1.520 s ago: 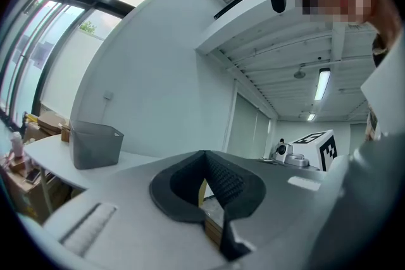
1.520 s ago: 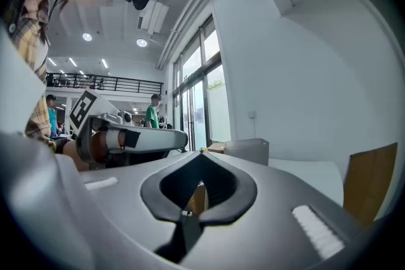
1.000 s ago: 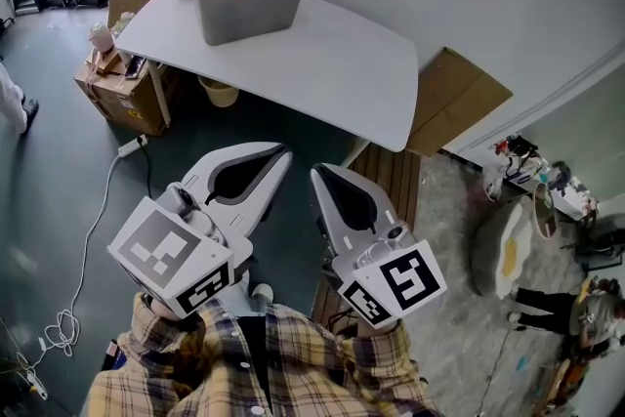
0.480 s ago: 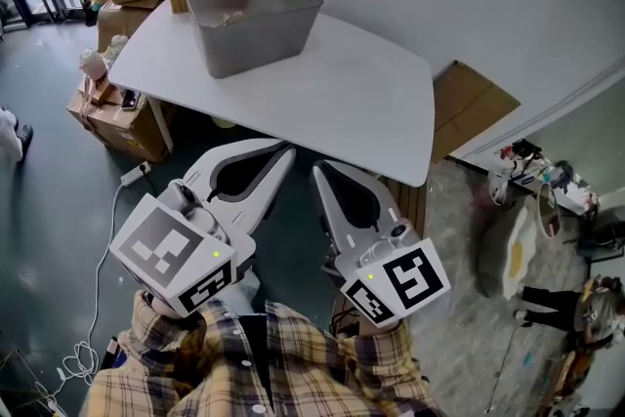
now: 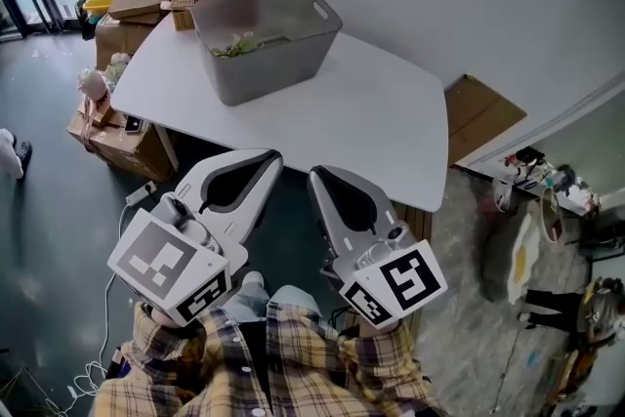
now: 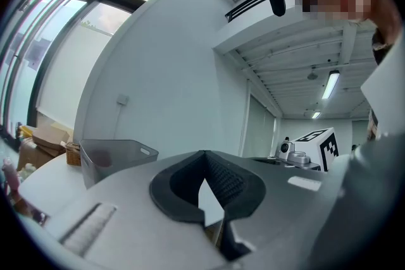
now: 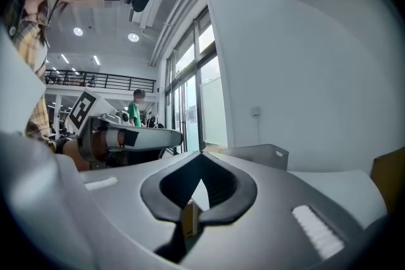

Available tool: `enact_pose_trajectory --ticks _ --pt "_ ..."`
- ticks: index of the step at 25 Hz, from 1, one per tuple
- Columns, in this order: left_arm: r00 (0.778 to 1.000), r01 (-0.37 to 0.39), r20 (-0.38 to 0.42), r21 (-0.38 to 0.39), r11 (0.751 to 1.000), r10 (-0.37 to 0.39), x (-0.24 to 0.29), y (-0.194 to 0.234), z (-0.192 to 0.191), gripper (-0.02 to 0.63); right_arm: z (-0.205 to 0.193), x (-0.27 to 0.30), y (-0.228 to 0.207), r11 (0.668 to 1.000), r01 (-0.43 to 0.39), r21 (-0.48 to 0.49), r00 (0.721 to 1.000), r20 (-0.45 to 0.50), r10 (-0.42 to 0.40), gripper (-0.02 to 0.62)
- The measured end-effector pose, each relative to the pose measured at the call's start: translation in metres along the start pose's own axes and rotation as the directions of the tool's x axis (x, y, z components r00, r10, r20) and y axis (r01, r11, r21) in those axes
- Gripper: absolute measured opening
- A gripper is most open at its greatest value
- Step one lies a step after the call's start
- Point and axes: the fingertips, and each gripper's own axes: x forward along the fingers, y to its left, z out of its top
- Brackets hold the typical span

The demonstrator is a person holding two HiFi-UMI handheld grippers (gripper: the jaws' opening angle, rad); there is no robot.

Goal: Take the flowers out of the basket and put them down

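White table: bears 1 grey basket, upright, on its far left part. Left gripper and right gripper: side by side, short of the table's near edge and pointing toward it. The 2 jaws of each meet at the tips and grip nothing. Flowers: a pale green cluster lying inside the basket.

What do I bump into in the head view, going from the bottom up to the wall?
Plaid shirt → left gripper and right gripper, side by side → white table → grey basket with flowers inside.
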Motion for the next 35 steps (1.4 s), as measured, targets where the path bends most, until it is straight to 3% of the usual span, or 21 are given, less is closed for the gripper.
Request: enact_pose_trajectory --ticks 8,16,35 --pt "0.999 -0.041 0.000 -0.017 0.999 0.041 0.008 0.042 0.004 0.014 0.001 0.035 -0.014 0.999 0.014 -0.032 0.999 -0.041 -0.015 0.005" --pt "0.997 -0.083 0.004 -0.001 0.997 0.083 0.032 0.085 0.006 0.015 -0.001 0.082 -0.044 0.999 -0.025 -0.025 0.999 -0.035 0.024 0.005" --pt "0.977 -0.209 0.044 0.039 0.977 0.207 0.175 0.225 0.057 0.015 0.042 0.233 -0.193 0.990 -0.135 -0.051 0.991 -0.001 0.135 0.005"
